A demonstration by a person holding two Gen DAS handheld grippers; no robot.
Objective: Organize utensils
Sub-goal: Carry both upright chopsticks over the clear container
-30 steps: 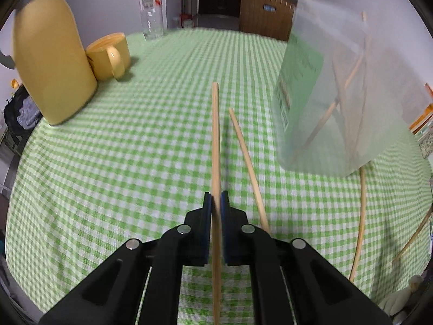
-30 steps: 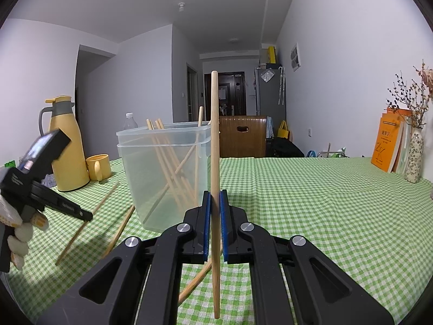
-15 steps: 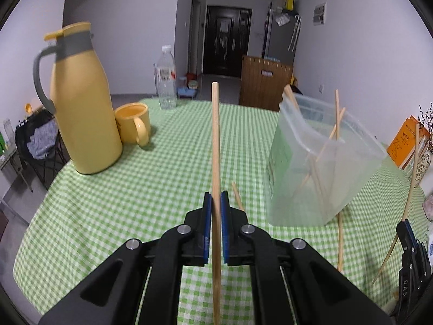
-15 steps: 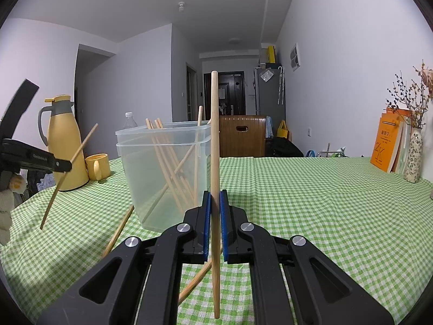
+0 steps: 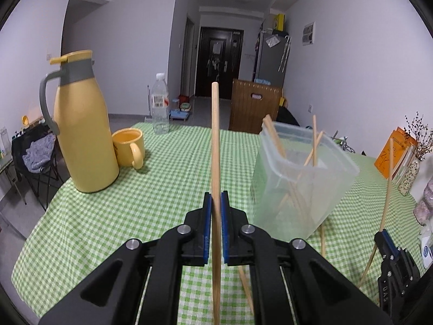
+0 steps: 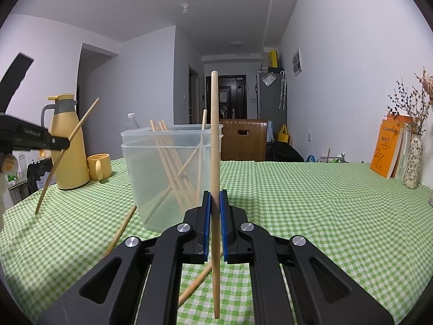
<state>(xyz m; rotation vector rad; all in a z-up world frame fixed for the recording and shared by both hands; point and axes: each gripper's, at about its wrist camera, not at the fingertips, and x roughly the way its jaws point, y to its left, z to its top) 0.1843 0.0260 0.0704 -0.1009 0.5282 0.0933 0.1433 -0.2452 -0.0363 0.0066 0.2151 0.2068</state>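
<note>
My left gripper (image 5: 216,197) is shut on a wooden chopstick (image 5: 215,135) that stands upright between its blue pads, above the table. To its right sits the clear plastic container (image 5: 303,178) with several chopsticks leaning inside. My right gripper (image 6: 215,195) is shut on another upright chopstick (image 6: 214,135), just right of the container (image 6: 167,178). In the right wrist view the left gripper (image 6: 63,143) shows at the left edge with its chopstick (image 6: 67,157) slanting. Loose chopsticks (image 6: 121,233) (image 6: 194,284) lie on the cloth by the container's base.
A green checked tablecloth (image 5: 135,203) covers the table. A yellow thermos jug (image 5: 81,124), a yellow mug (image 5: 128,147) and a water bottle (image 5: 160,105) stand at the far left. Orange books (image 6: 387,149) and a vase (image 6: 412,162) stand at the right edge.
The left gripper has risen and tipped upward with its chopstick, lifting it off the cloth; its view swung from the tabletop to the room. The right gripper has kept still.
</note>
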